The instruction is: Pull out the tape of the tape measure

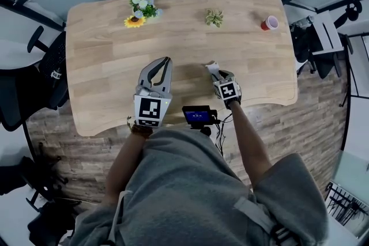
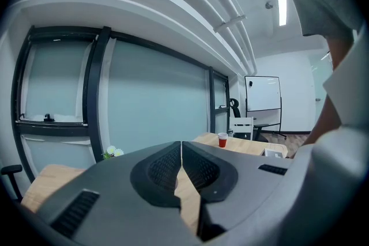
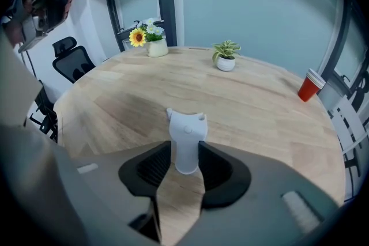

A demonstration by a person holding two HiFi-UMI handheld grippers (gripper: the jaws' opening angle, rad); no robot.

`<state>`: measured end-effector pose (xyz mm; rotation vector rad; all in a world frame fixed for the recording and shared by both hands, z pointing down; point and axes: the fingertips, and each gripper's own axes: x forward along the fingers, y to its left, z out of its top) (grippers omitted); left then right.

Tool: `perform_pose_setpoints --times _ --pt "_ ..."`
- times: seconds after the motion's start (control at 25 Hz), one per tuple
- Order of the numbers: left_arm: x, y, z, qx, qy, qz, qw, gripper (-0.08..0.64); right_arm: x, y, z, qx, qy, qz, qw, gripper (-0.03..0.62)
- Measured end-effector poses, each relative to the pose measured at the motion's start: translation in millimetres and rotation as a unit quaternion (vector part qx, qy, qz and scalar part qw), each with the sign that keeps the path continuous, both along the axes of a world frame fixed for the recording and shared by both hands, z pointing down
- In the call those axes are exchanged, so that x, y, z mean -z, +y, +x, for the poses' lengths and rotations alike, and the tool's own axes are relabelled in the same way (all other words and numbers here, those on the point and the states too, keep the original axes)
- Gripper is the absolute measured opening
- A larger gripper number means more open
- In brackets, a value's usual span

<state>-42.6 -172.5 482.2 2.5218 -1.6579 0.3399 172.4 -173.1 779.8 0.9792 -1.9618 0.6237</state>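
A small white tape measure (image 3: 186, 134) stands upright on the wooden table (image 1: 104, 66), near its front edge (image 1: 212, 69). My right gripper (image 3: 185, 152) points steeply down at it, open, with a jaw on each side of its lower part; the pads lie very close to its sides. In the head view the right gripper (image 1: 215, 72) is right of centre. My left gripper (image 1: 167, 60) hovers over the table to the left of the tape measure, apart from it. Its jaws are shut with nothing between them (image 2: 181, 150).
At the back of the table stand a sunflower pot (image 1: 140, 10), a small green plant (image 1: 214, 17) and a red cup (image 1: 269, 23). Black office chairs (image 1: 40, 60) sit off the table's left side. A small device with a blue screen (image 1: 197, 114) hangs at the front edge.
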Motion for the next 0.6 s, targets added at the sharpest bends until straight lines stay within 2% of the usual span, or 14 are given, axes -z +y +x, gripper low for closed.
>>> perform_pose_setpoints --times 0.6 --pt "1 1 -6 0.005 -0.001 0.005 1.0 0.015 -14 2 3 -0.028 0.009 -0.033 0.999 0.144"
